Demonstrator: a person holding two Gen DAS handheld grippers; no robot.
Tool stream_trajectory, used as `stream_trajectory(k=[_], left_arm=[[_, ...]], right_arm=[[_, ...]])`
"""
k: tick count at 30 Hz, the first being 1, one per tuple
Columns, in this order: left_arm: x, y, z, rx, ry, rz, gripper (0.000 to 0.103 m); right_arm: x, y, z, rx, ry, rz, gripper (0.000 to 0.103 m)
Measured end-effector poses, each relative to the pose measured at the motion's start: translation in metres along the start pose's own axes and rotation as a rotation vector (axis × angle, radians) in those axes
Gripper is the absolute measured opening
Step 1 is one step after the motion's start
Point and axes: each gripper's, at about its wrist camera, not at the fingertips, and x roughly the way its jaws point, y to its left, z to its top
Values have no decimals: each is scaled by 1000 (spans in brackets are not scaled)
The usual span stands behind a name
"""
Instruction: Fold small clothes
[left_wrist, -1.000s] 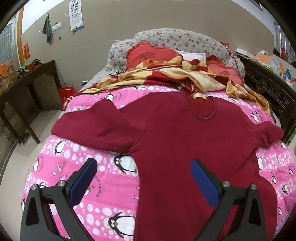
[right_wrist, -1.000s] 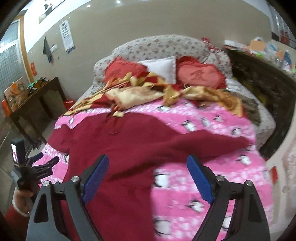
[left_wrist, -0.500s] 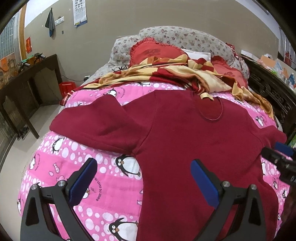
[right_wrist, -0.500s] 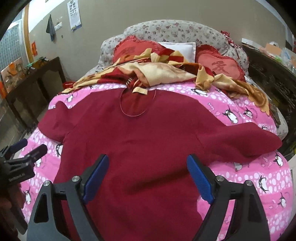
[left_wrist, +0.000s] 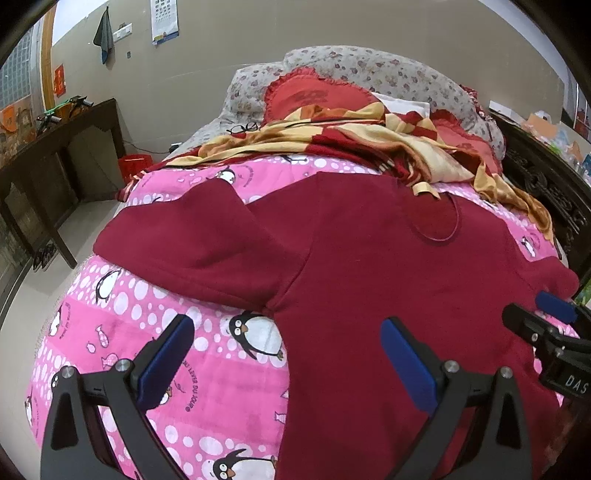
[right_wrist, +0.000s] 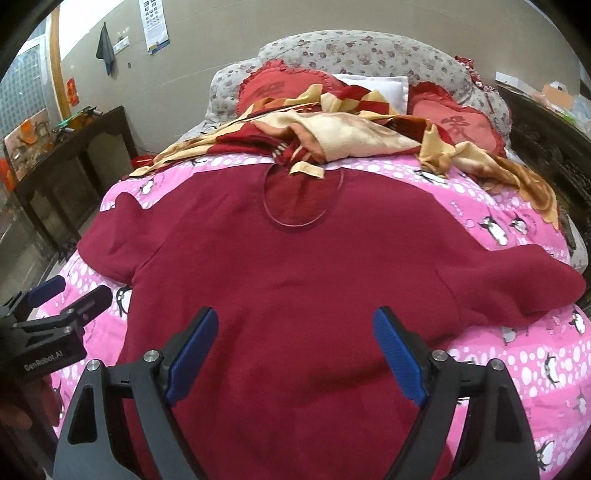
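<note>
A dark red long-sleeved top (left_wrist: 369, 266) lies spread flat, front up, on a pink penguin-print quilt (left_wrist: 122, 332); it also shows in the right wrist view (right_wrist: 295, 280). My left gripper (left_wrist: 288, 354) is open and empty, hovering over the top's left side below the armpit. My right gripper (right_wrist: 295, 347) is open and empty above the top's lower middle. Each gripper shows at the edge of the other's view: the right one (left_wrist: 546, 317), the left one (right_wrist: 70, 299).
A crumpled yellow and red checked blanket (right_wrist: 332, 129) and red heart cushions (right_wrist: 458, 125) lie behind the neckline. Eyeglasses (left_wrist: 243, 128) rest near the pillows. A dark wooden table (left_wrist: 55, 155) stands left of the bed, a carved dark cabinet (left_wrist: 546, 184) to the right.
Both grippers have moved in lower over the top's bottom part. The right gripper swung left to centre on the top. Both stay open.
</note>
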Motion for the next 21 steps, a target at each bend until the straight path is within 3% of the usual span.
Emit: stream_trajectory(k=[21], left_arm=[[16, -6, 5, -17, 18, -19, 103]], right_arm=[[20, -14, -3, 55, 51, -68, 103]])
